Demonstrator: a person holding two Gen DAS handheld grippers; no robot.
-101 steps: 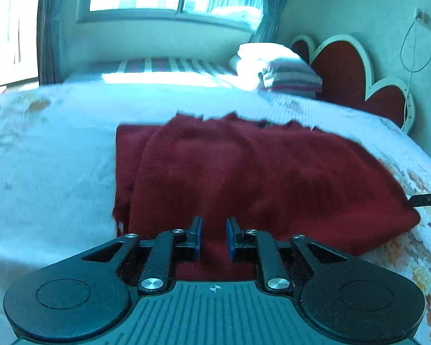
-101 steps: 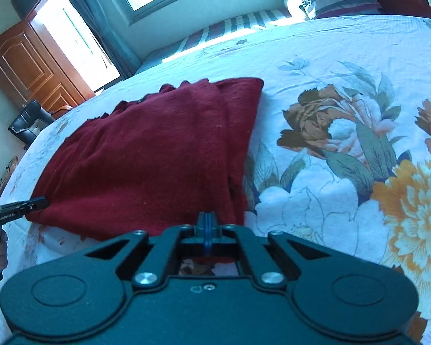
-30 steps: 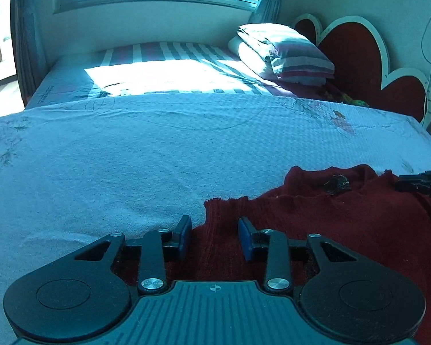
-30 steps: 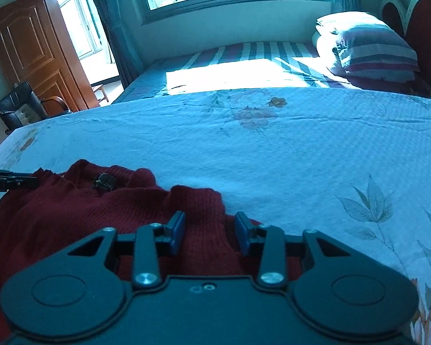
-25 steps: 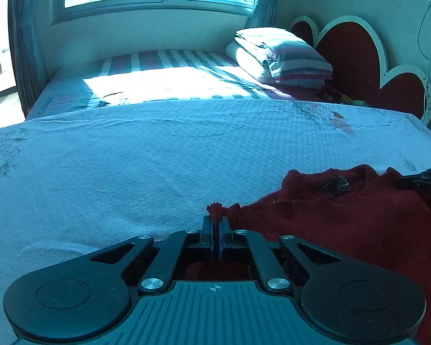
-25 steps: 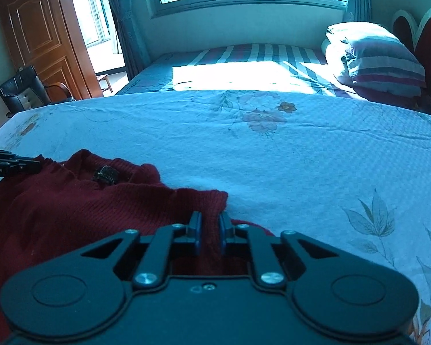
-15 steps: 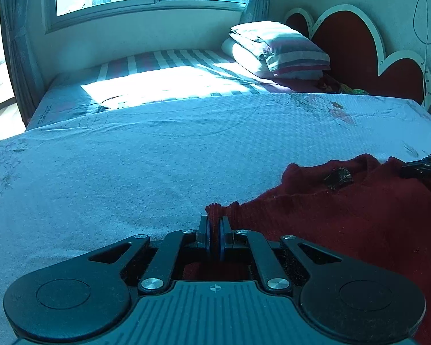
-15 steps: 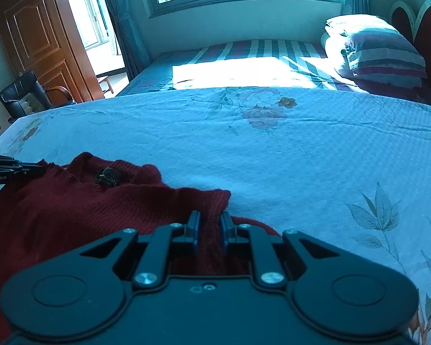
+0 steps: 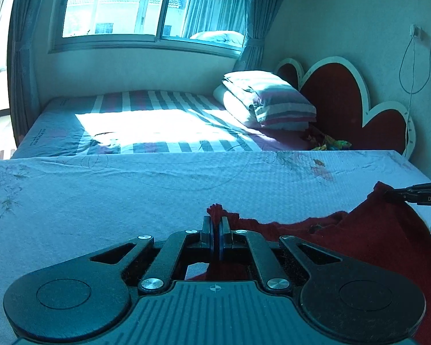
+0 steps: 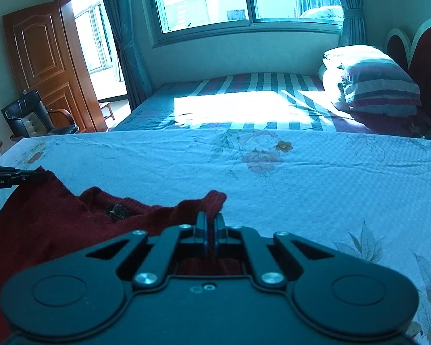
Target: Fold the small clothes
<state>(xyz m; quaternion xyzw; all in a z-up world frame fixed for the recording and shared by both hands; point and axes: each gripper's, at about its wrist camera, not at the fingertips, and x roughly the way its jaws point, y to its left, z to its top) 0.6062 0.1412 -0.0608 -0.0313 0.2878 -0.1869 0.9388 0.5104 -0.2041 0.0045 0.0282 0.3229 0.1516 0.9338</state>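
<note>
- Counting stuff first: one dark red knit sweater [image 9: 373,244], two grippers, two beds, one stack of folded bedding, one window, one door and one black chair.
- left gripper [image 9: 215,230] sits at the bottom middle of its own view, fingers [image 9: 206,234] squeezed almost together on a corner of the sweater, a little tuft of red knit poking up just past the tips.
- right gripper [image 10: 210,228] is the same deal in its view, bottom middle, fingers [image 10: 200,230] nearly together, clamped on another corner of the sweater, which bunches up above the tips.
- Both sets of jaws have just been closing, with the knit between them.
- In the right wrist view the sweater fills the lower left, neck label facing up, stretched between the two grips; the other gripper shows at the left edge, on the far corner.
- Sweater lies on the near bed with the floral sheet [image 10: 301,178].
- Behind it is the striped bed [image 9: 146,109], sunlit, with the folded bedding [image 9: 267,100] at the right by a red heart-shaped headboard [image 9: 339,97].
- window [image 10: 230,0] up top; wooden door [image 10: 43,57] and black chair [image 10: 28,115] at the left of the right wrist view.
</note>
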